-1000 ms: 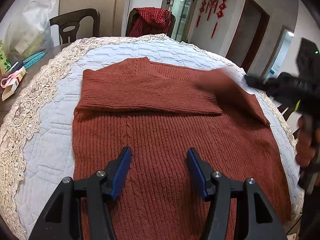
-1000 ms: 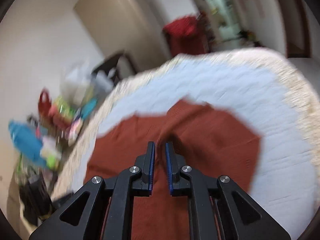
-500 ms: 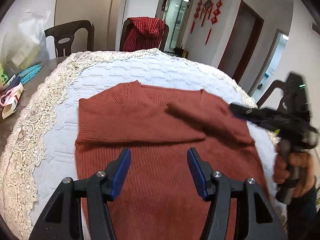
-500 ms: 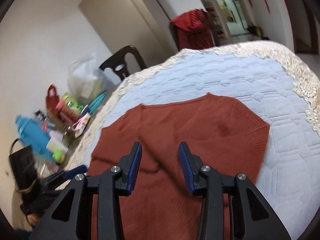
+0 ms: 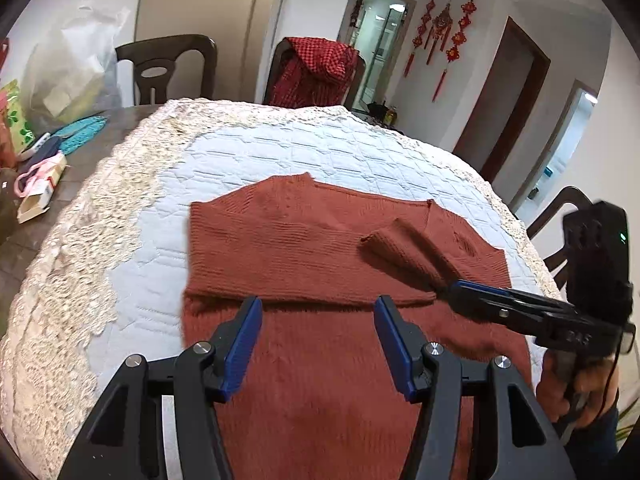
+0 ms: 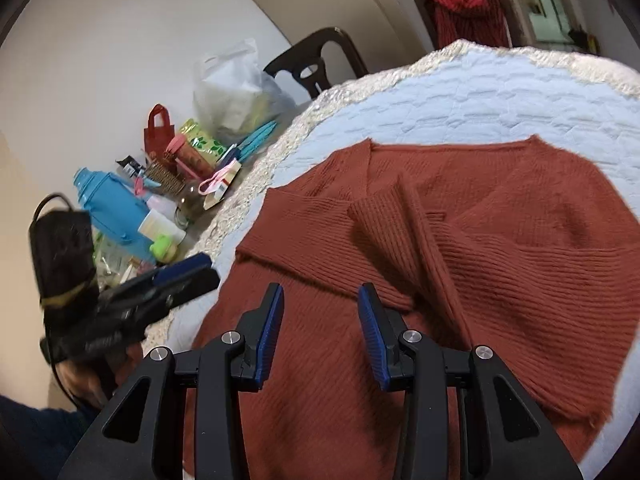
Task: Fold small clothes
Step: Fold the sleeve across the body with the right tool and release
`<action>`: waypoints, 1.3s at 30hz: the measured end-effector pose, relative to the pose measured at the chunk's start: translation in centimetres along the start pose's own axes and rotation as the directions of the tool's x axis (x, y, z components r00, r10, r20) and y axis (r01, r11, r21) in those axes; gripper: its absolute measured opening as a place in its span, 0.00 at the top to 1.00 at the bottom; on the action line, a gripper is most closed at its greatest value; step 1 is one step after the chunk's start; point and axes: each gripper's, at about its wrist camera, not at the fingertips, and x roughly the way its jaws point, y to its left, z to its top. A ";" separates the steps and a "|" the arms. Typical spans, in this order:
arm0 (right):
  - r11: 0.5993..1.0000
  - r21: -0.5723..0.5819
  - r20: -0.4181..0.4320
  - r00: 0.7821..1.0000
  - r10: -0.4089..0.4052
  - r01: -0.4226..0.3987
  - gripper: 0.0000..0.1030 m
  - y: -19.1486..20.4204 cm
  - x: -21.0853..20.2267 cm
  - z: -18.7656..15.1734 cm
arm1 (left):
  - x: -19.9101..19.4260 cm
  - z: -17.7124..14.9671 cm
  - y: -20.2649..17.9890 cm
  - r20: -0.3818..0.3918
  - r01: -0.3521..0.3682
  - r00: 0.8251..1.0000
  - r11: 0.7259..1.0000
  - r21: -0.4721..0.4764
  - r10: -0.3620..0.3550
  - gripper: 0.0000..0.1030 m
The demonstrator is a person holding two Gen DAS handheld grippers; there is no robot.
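Observation:
A rust-red knitted sweater (image 5: 304,248) lies flat on the quilted white table cover (image 5: 320,148), both sleeves folded across its chest. It also shows in the right wrist view (image 6: 500,248). My left gripper (image 5: 318,344) is open and empty, above the sweater's lower body. My right gripper (image 6: 320,332) is open and empty, over the sweater's right side, just short of the folded sleeve (image 6: 392,232). In the left wrist view the right gripper (image 5: 460,286) reaches in from the right, its tip at the sleeve's edge. In the right wrist view the left gripper (image 6: 192,268) sits at the sweater's left edge.
The table cover has a lace border (image 5: 80,248). Clutter lies on the dark table to the left: a blue bottle (image 6: 112,208), bags (image 6: 236,84) and small boxes (image 5: 40,192). Chairs stand behind the table, one (image 5: 316,68) draped with a red checked garment.
My right gripper was shut on the right sleeve, carried it across the chest, then opened and let it go. My left gripper stayed open and drew back towards the hem.

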 end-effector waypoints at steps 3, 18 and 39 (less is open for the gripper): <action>0.999 0.040 0.092 0.996 -0.014 0.010 0.62 -1.1 -2.2 -0.1 | 0.8 0.7 -1.1 -0.005 0.020 1.000 0.999 0.027 -0.019 0.41; 0.996 -0.016 -0.069 0.993 0.091 -0.093 0.62 -0.5 2.3 1.0 | 0.2 1.4 -0.7 0.016 0.020 1.000 1.000 -0.002 -0.020 0.41; 0.926 0.274 0.143 0.941 -0.306 0.259 0.76 -10.3 -7.4 -1.8 | 7.8 3.1 -6.7 -0.062 0.122 0.992 0.972 0.199 -0.111 0.89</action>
